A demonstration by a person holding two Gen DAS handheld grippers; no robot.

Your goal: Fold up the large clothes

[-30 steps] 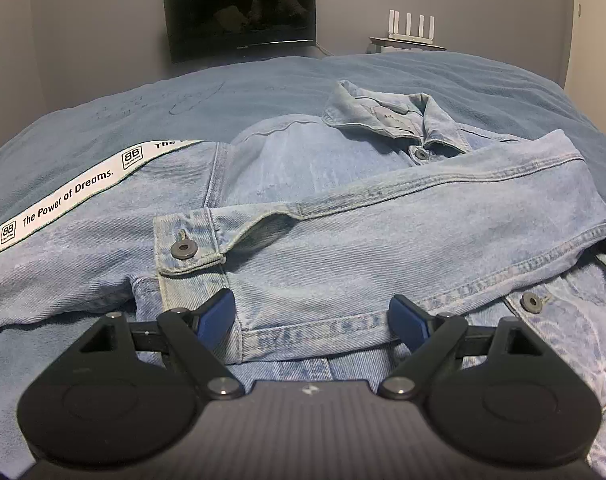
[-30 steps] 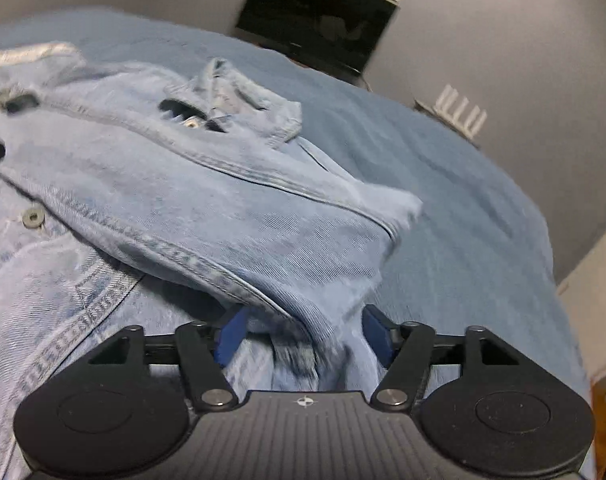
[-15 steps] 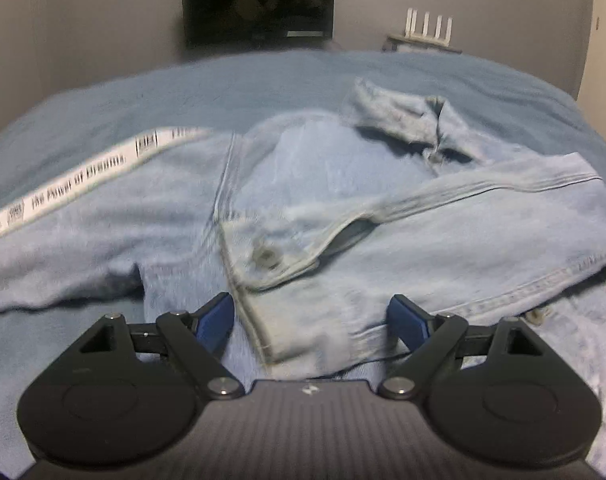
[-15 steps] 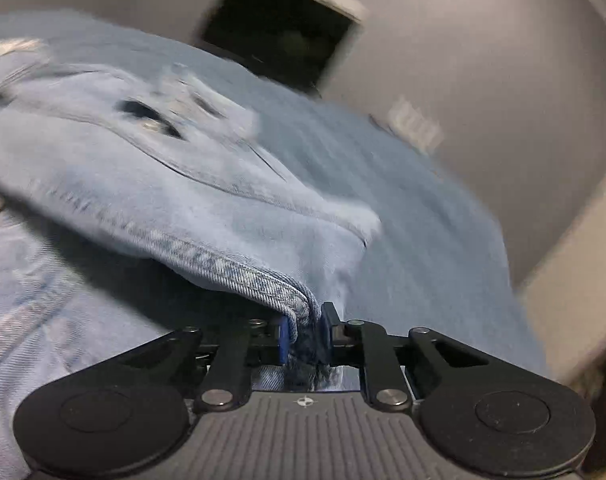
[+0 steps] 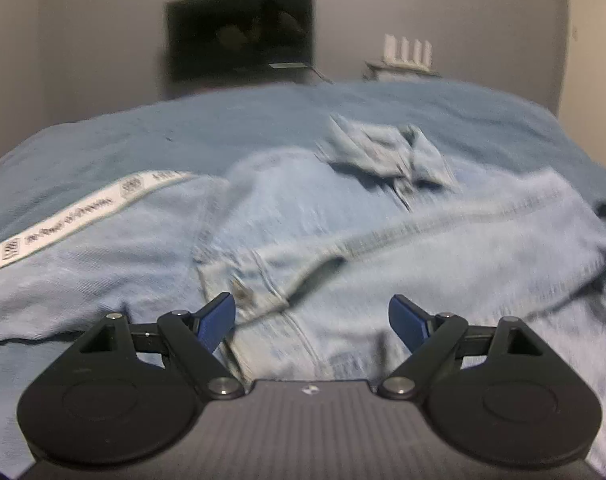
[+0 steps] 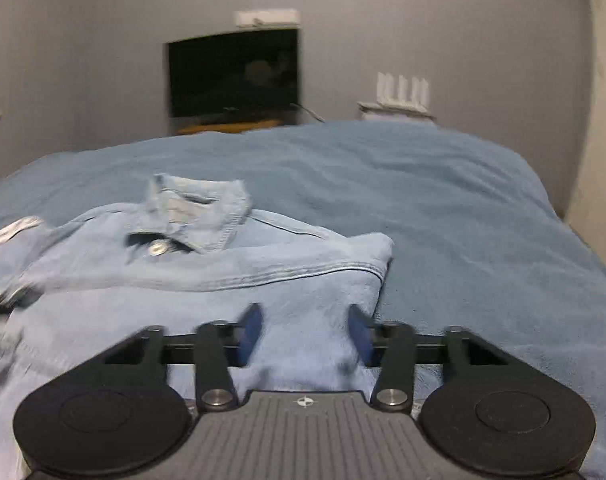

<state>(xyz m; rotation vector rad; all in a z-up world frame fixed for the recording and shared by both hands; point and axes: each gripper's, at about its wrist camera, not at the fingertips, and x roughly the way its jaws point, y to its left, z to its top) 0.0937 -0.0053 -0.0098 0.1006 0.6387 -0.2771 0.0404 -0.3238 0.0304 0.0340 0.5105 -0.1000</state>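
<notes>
One wide bed under a plain blue blanket (image 6: 443, 216) serves as the folding surface, broad enough to take the whole garment flat. On it, nearer the cameras than the bed's middle, lies one large pale-blue denim jacket (image 5: 383, 264), front up. One sleeve is laid across the jacket's chest (image 6: 263, 276), probably to narrow the body for folding; the other sleeve, carrying a white printed tape (image 5: 63, 228), stretches out to the jacket's left.

Beyond the jacket, past the far edge of the bed, stand one dark screen (image 6: 233, 76) and one white router with four upright aerials (image 6: 401, 92).

Two tongs hover at the jacket's near hem. The left tongs (image 5: 313, 320) stand wide and grip nothing, poised over the buttoned cuff (image 5: 243, 292). The right tongs (image 6: 305, 334) are partly apart and opening; denim lies between the blue pads, which do not seem to press it.
</notes>
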